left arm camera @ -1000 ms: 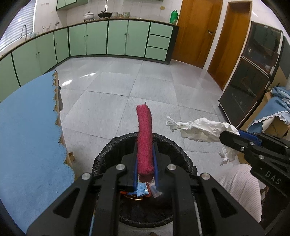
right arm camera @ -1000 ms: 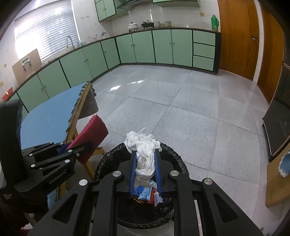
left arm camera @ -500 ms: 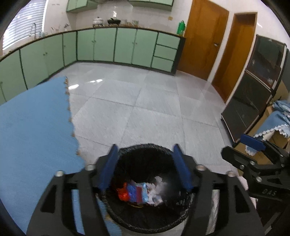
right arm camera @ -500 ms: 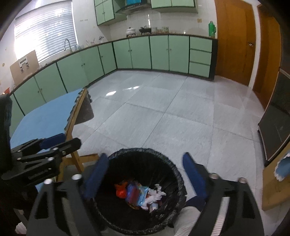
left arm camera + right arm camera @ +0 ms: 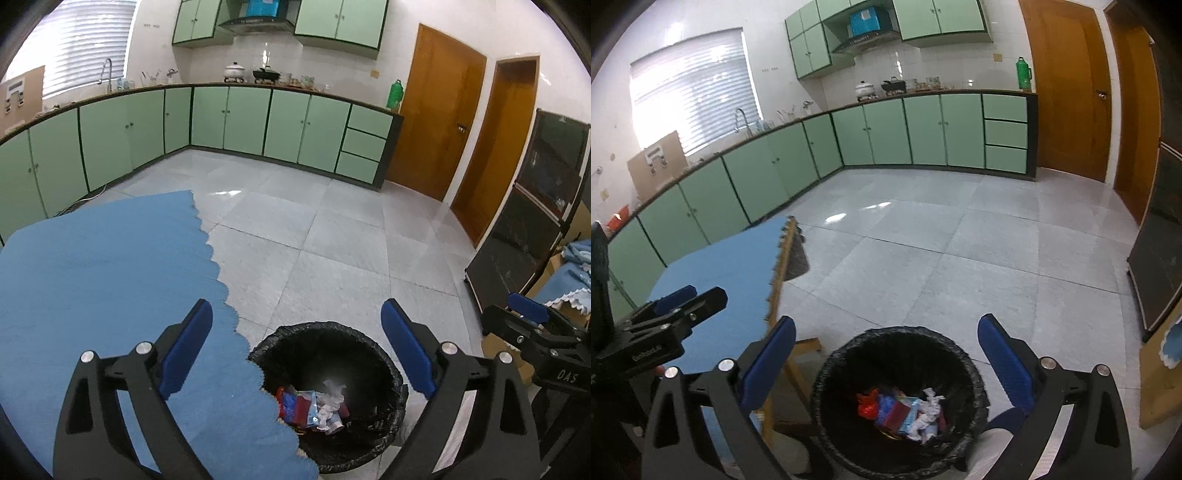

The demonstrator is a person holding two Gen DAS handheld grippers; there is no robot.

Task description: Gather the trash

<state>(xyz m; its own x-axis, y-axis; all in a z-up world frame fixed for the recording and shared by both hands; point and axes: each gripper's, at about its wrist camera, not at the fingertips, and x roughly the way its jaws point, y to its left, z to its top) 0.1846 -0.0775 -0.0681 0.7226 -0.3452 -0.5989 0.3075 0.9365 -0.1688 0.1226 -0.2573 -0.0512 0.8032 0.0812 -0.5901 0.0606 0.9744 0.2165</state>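
Both of my claws have let go since a second ago: the red fuzzy roll that was in my left gripper (image 5: 295, 354) and the white crumpled paper that was in my right gripper (image 5: 886, 360) are no longer between the fingers, and the jaws have just been opening. Now both are standing wide apart and are holding nothing and touching nothing.

Below them the trash bin (image 5: 827, 373) is standing on the floor. It is round, and a black, wrinkled plastic bag is lining it and is folding over the rim. At the bottom the trash (image 5: 905, 411) is lying in a heap: something red and shiny, a blue wrapper, a dark red piece and white crumpled paper (image 5: 929, 404).

My fingers are black and hard with metal screws, and their blue pads (image 5: 184, 350) are looking smooth and flat.

On the left the table (image 5: 92, 288) is carrying a blue cloth with a soft, felt-like surface and a scalloped edge. In the left wrist view this edge is covering a part of the bin's rim. In the right wrist view the table's wooden leg (image 5: 798, 373) is standing just beside the bin.

Around us grey glossy floor tiles (image 5: 960, 258), pale green cabinets (image 5: 240, 118) and brown wooden doors (image 5: 432, 122) are showing.
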